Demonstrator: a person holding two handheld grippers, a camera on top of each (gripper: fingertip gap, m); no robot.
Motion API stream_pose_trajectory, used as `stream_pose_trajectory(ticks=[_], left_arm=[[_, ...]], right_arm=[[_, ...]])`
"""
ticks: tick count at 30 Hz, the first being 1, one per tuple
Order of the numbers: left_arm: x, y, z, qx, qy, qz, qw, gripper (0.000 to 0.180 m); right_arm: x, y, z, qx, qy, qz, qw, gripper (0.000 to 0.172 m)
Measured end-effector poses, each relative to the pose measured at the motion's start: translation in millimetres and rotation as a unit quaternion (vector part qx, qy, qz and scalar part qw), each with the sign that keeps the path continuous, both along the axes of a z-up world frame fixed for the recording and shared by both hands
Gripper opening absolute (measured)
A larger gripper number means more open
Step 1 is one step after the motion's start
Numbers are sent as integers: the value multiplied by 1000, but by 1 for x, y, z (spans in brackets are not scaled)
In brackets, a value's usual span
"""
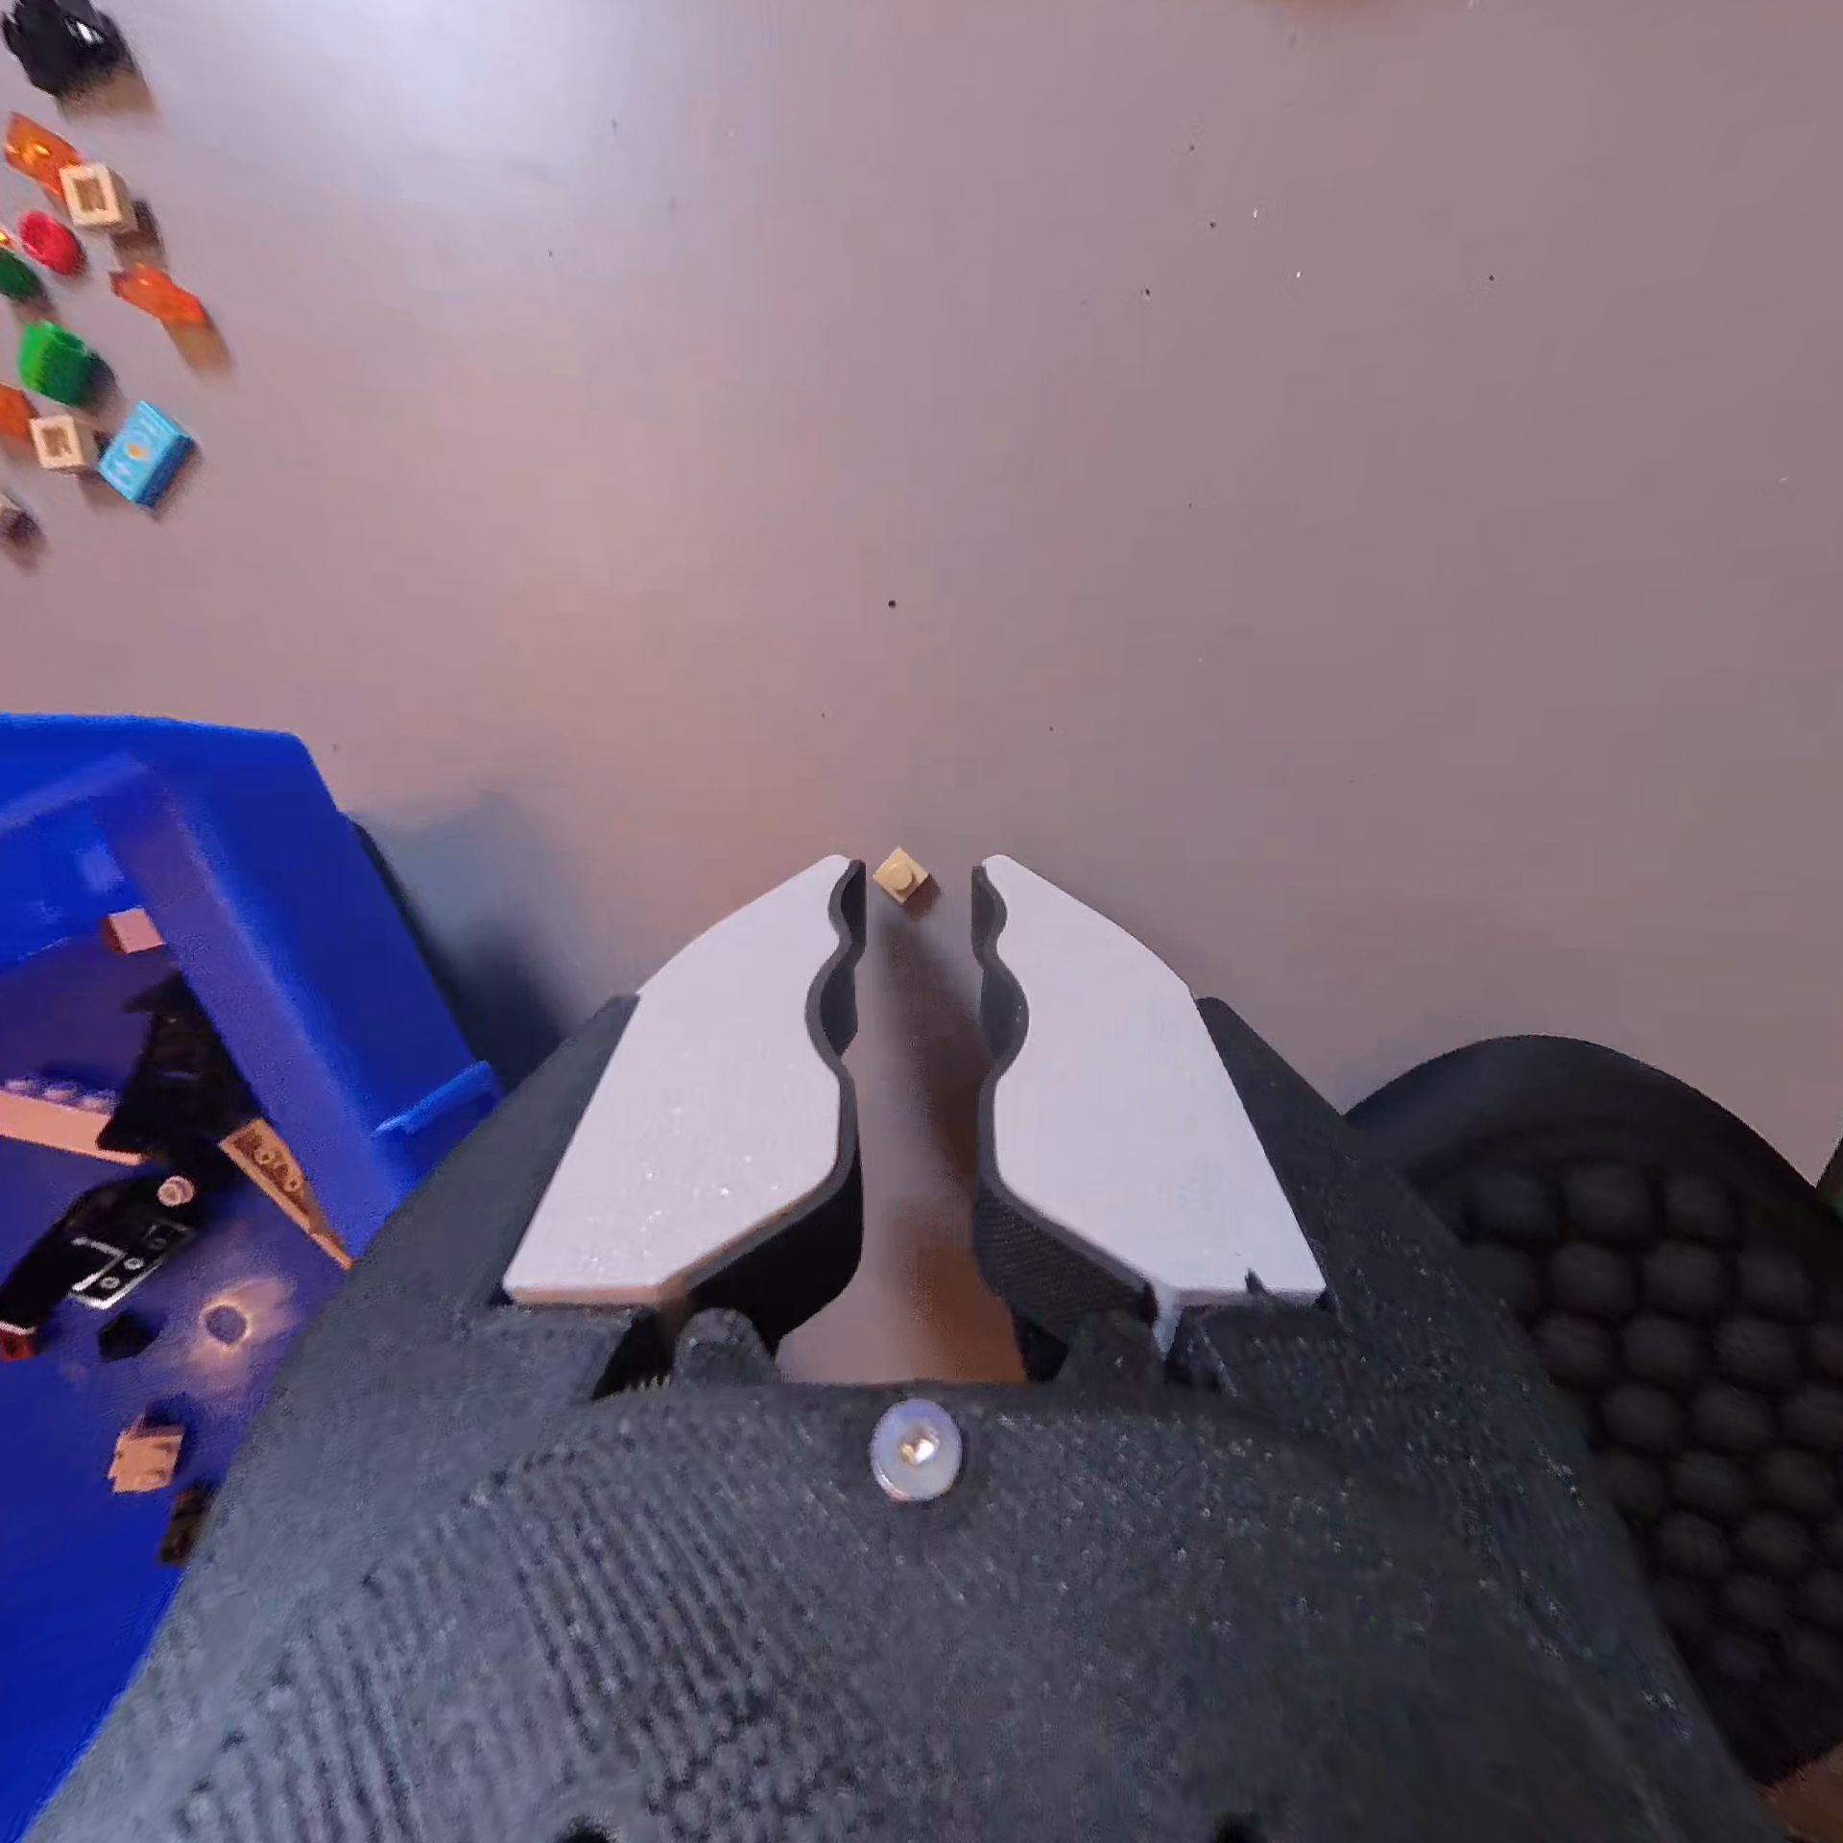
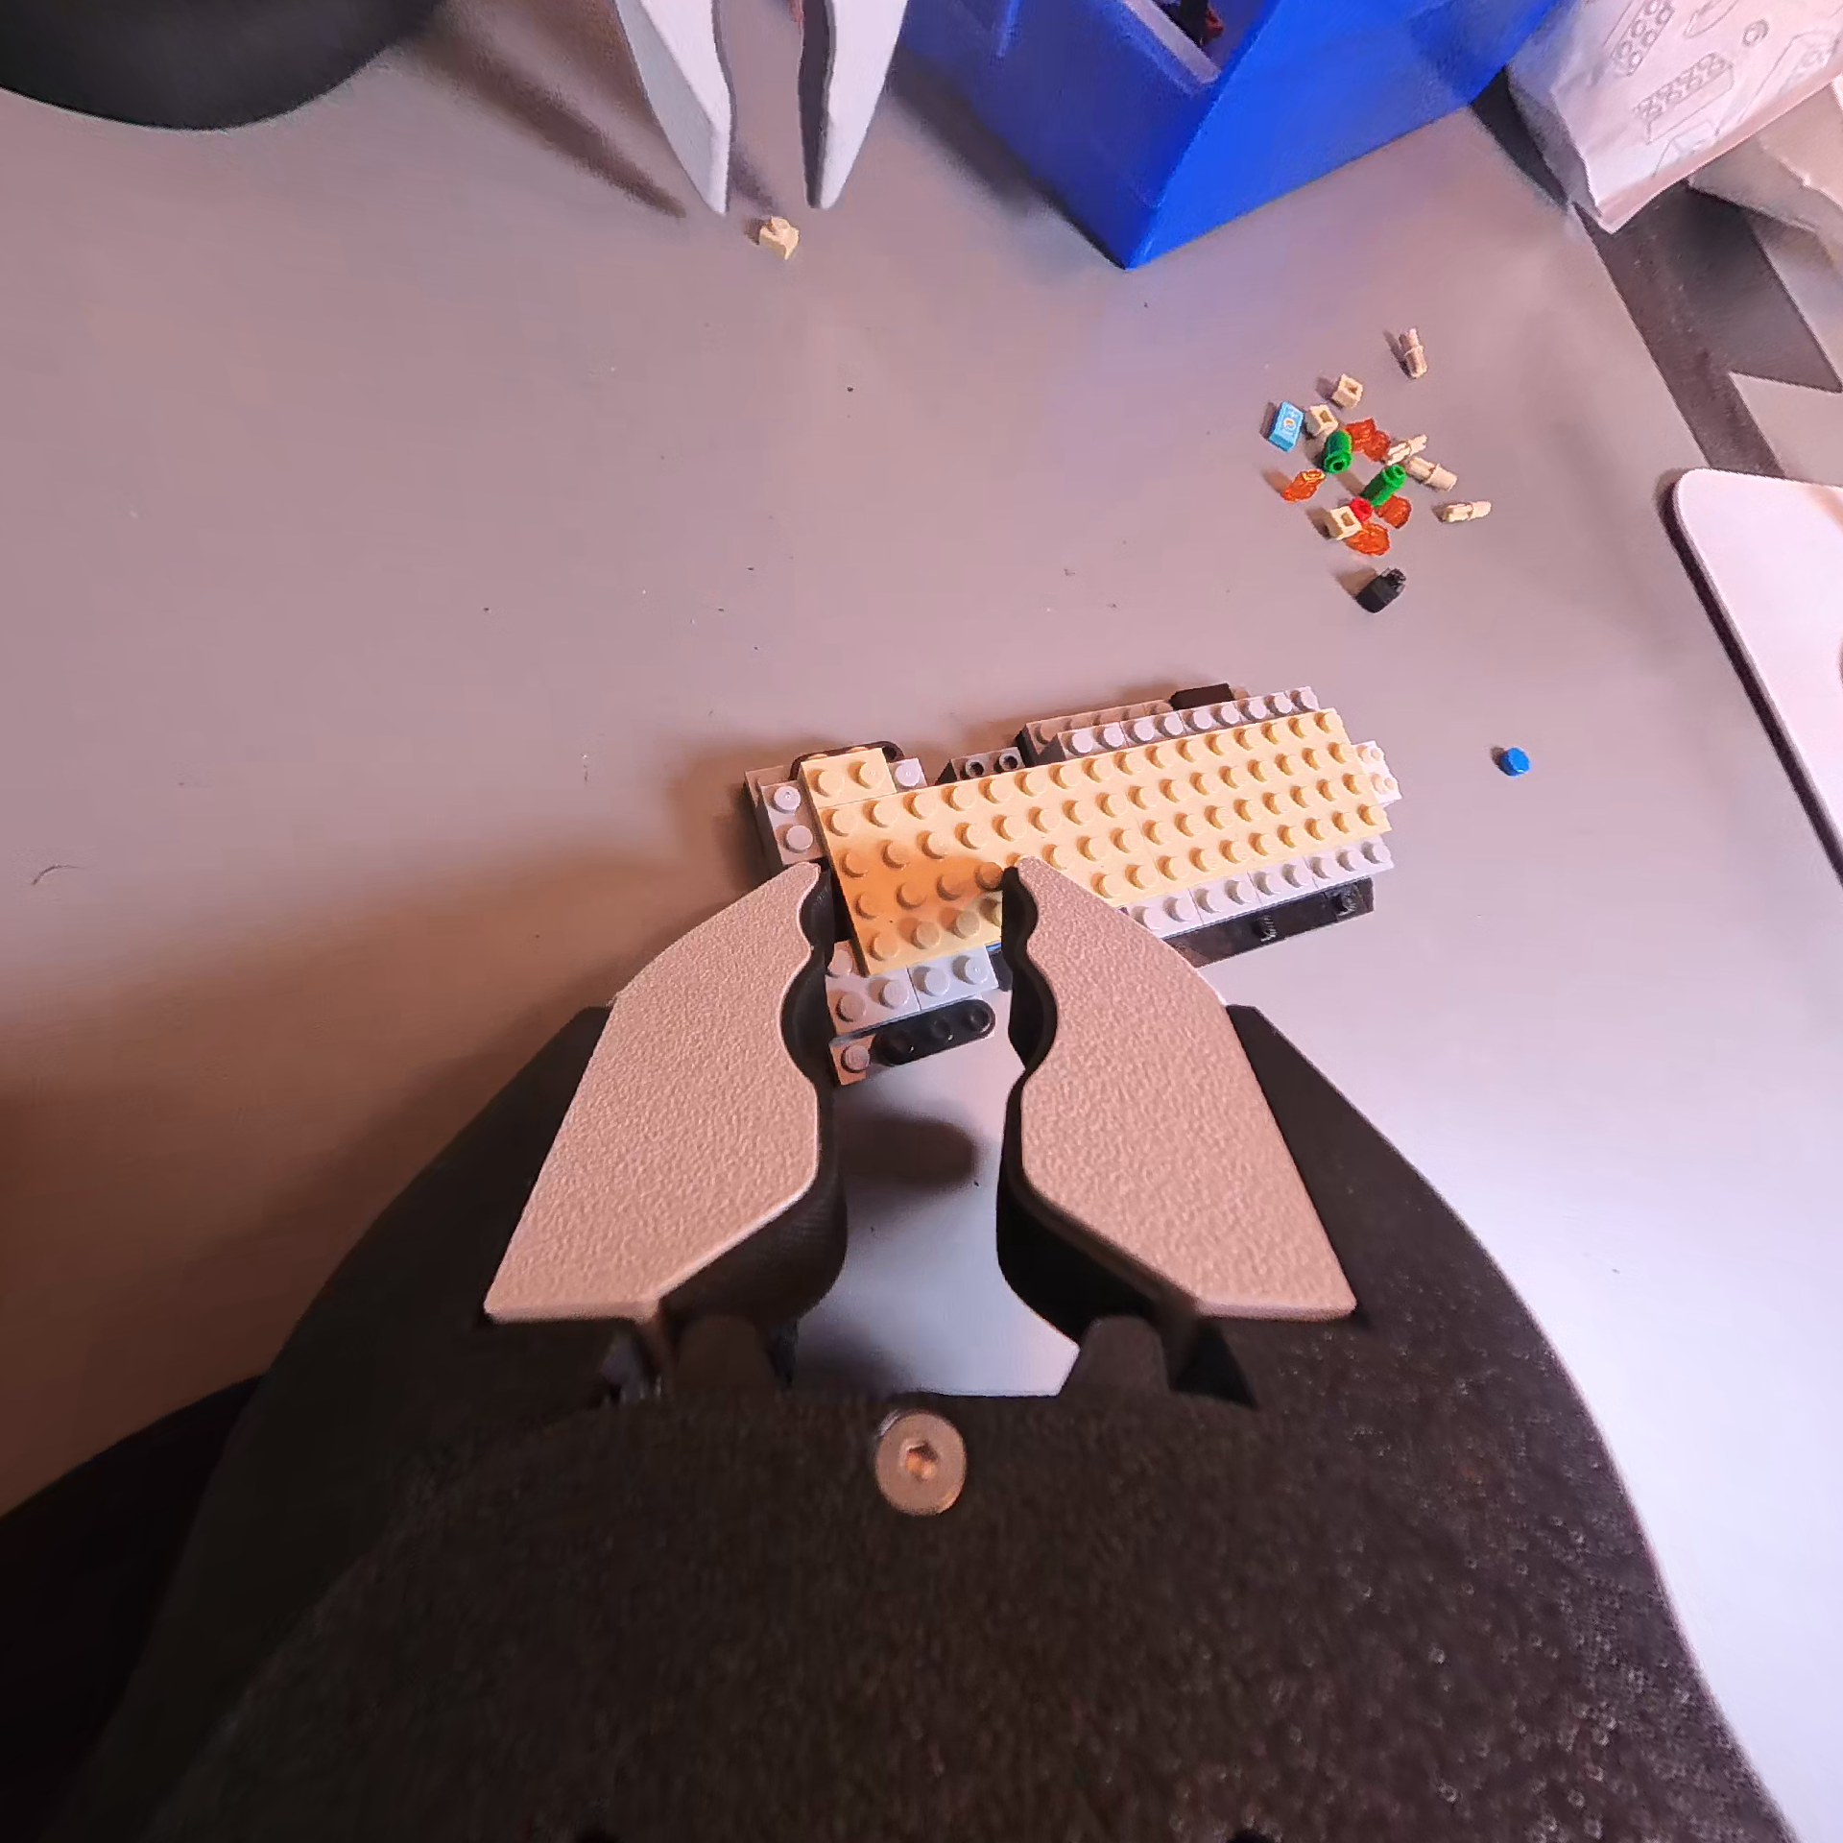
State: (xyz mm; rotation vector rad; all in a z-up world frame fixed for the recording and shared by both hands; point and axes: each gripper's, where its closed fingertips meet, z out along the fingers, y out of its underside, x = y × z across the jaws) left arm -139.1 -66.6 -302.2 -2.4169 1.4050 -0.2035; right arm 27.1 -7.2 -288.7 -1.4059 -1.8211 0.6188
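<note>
Blue bin (image 1: 249, 898) cut off, contents blurry

Ahead of our left gripper (image 1: 910, 883) we see bare table (image 1: 1097, 449) past one tiny tan stud piece (image 1: 904, 878), while a blue bin (image 1: 249, 898) crowds its left and loose small bricks (image 1: 90, 329) lie far left.

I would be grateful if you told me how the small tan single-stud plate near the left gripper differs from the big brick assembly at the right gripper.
The tan single-stud plate is tiny, with one stud; the brick assembly is long, many-studded, and mixes tan, grey and black. The plate lies loose between the left gripper's parted fingers, untouched; the right gripper straddles the assembly's near end. Both rest studs-up on the grey table.
</note>
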Motion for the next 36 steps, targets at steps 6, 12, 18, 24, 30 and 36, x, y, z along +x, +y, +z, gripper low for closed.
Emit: stream_pose_trajectory(ticks=[6, 12, 18, 24, 30, 36], left_arm=[[0, 4, -4, -10, 8, -5, 1000, 10], [23, 35, 35, 63, -27, -33, 997, 8], [28, 121, 79, 114, 42, -71, 990, 8], [19, 174, 26, -21, 113, -115, 987, 8], [14, 177, 4, -71, 148, -144, 976, 19], [3, 172, 3, -59, 164, -153, 973, 37]], right_arm=[[1, 0, 0, 0, -2, 0, 1000, 32], [2, 1, 0, -8, 0, 1, 1000, 32], [2, 1, 0, -7, 0, 1, 1000, 32], [2, 1, 0, -7, 2, 1, 1000, 32], [3, 1, 1, -18, 7, 2, 1000, 32], [2, 1, 1, -19, 8, 2, 1000, 32]])
